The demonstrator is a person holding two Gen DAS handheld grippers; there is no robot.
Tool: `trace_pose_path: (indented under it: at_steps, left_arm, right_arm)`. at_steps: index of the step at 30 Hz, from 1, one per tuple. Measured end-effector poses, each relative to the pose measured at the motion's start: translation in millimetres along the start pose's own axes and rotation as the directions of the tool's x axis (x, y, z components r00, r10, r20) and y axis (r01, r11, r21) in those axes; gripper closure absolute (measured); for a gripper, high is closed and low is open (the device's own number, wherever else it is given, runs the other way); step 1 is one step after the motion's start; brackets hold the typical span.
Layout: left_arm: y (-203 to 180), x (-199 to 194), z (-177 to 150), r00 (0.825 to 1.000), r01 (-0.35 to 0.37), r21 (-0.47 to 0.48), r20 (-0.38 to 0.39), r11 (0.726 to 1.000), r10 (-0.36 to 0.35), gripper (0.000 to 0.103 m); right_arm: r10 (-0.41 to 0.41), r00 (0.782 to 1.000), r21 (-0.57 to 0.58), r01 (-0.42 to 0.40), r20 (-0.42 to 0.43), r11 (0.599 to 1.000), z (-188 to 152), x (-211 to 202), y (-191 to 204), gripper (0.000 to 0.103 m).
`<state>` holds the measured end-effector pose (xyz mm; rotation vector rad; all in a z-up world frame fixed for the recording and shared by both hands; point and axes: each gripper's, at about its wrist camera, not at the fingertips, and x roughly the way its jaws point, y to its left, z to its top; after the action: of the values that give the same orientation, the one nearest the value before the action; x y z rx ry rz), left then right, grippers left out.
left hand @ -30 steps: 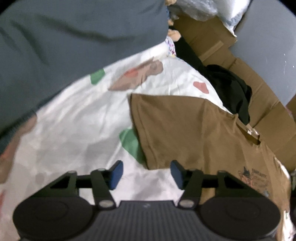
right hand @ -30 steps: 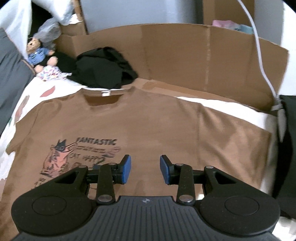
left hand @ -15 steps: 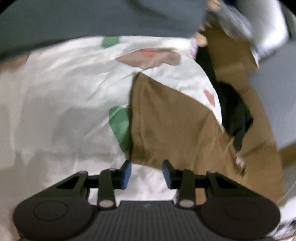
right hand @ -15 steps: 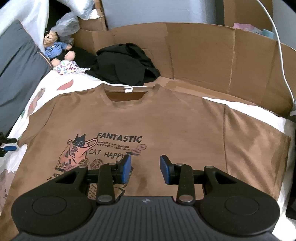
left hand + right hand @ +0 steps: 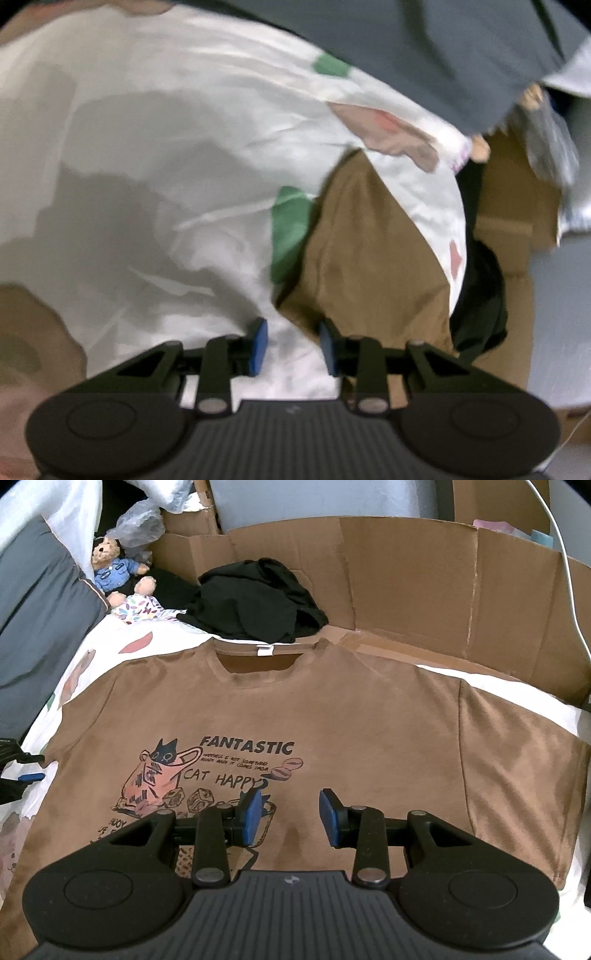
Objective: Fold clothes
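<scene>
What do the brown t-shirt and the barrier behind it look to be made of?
Brown t-shirt: soft knit fabric, probably cotton jersey, matte; it lies flat with faint creases, a ribbed collar and a printed cat graphic. Barrier: corrugated cardboard, plain matte brown; it shows straight fold lines, rough torn edges and panels standing upright like an opened box.

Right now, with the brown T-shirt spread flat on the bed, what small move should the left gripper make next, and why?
Probably ease the left gripper forward onto the sleeve corner of the brown T-shirt. Its jaws are closing, but only bedsheet shows between them; the sleeve edge lies just ahead.
</scene>
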<state>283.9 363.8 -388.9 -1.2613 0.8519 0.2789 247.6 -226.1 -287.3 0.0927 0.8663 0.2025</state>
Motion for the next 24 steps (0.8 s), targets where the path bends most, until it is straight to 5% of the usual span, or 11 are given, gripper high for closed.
trace_pose_path:
  at_steps: [11,14,24]
  left_arm:
    - [2.3,14.7,1.8,0.998,0.002,-0.079,0.062,0.997,0.003,0.075]
    - [2.5,12.7,1.2,0.997,-0.008,-0.057,0.072,0.998,0.012,0.09]
    - [-11.3,-7.6,7.3,0.997,0.031,0.083,0.071,0.996,-0.037,0.094]
  right_arm:
    - [0.015,1.0,-0.012,-0.016,-0.022,1.0,-9.0,6.9,6.8,0.064]
    - [0.027,0.999,-0.021,-0.028,-0.022,0.999,-7.9,8.7,13.3,0.064]
    - [0.163,0.986,-0.149,-0.164,-0.019,0.975,16.6,39.4,95.0,0.064]
